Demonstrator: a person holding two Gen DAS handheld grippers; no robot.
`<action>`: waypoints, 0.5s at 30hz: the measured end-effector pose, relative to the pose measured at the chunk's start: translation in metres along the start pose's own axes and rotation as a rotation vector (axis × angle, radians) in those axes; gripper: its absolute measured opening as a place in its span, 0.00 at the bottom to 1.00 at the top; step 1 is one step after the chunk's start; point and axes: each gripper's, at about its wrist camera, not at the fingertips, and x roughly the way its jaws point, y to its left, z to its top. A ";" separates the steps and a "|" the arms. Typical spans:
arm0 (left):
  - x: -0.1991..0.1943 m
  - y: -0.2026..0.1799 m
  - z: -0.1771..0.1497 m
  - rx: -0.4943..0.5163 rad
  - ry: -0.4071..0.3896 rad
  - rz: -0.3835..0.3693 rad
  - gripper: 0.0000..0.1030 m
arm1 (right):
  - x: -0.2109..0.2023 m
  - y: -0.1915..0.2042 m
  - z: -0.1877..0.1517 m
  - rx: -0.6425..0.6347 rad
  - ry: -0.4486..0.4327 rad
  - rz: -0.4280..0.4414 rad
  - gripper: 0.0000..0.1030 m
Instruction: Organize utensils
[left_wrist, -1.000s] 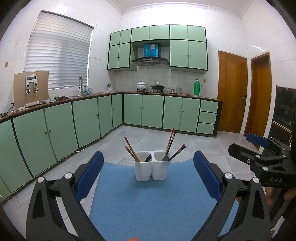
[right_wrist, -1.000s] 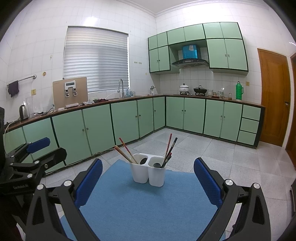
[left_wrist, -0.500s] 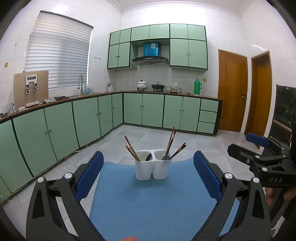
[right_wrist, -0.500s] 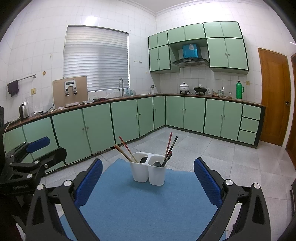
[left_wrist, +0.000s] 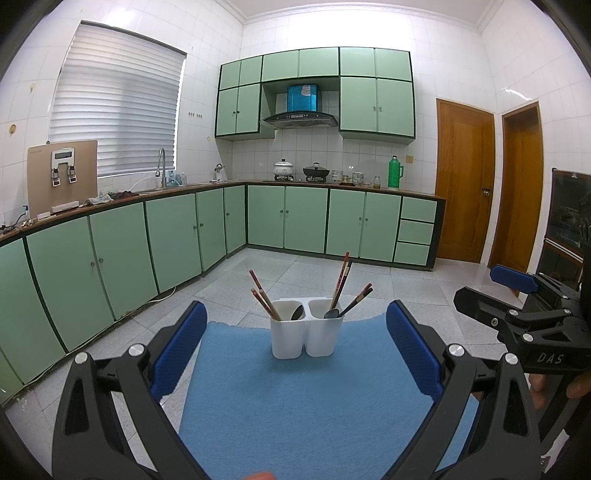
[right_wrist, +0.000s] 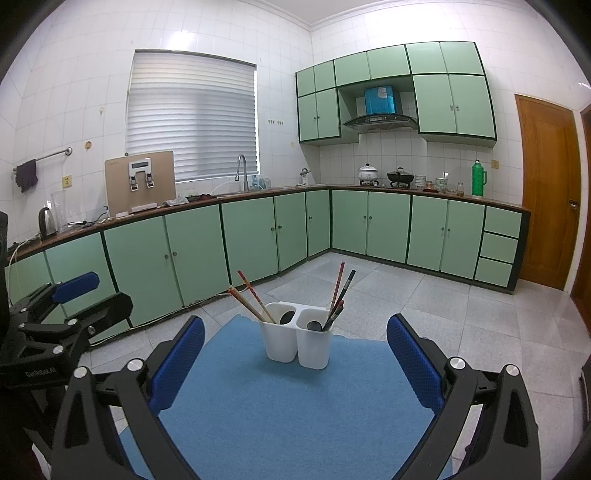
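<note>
**Holder dead ahead, both tools spread and empty**

The left tool (left_wrist: 295, 347) hangs above the blue mat (left_wrist: 295, 398) with its blue pads spread wide, nothing between them. The right tool (right_wrist: 295, 350) is the same: pads wide apart, gripping nothing.

Straight ahead of each tool, framed in the gap between its pads and well clear of them, stands the white holder (left_wrist: 304, 332), two cups joined side by side near the mat's far edge. From the left tool, the left cup holds chopsticks (left_wrist: 260, 295) leaning left and a dark spoon (left_wrist: 297, 313); the right cup holds more chopsticks (left_wrist: 341, 280) leaning up and right, plus a second spoon (left_wrist: 331, 314).

Nothing lies on the mat between either tool and the holder. The right tool shows at the right edge of the left camera, beside the mat, with fingers of a hand (left_wrist: 539, 384) under it; the left tool shows at the left edge of the right camera.

Beyond the holder are grey floor tiles (right_wrist: 424, 295), then green cabinets (right_wrist: 388, 229) in an L, with a faucet (right_wrist: 242, 170), two pots (right_wrist: 384, 175) and a green flask (right_wrist: 479, 177) on top. A wooden door (right_wrist: 546, 192) stands far right.
</note>
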 end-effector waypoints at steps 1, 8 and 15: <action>0.000 0.001 0.000 0.001 0.001 0.001 0.92 | 0.000 0.000 0.000 0.000 0.000 -0.001 0.94; 0.000 0.001 -0.003 -0.001 0.002 0.000 0.92 | 0.000 0.000 0.001 0.000 0.001 0.000 0.94; 0.000 0.001 -0.002 -0.002 0.004 0.000 0.92 | 0.000 0.000 0.001 -0.001 0.002 0.000 0.94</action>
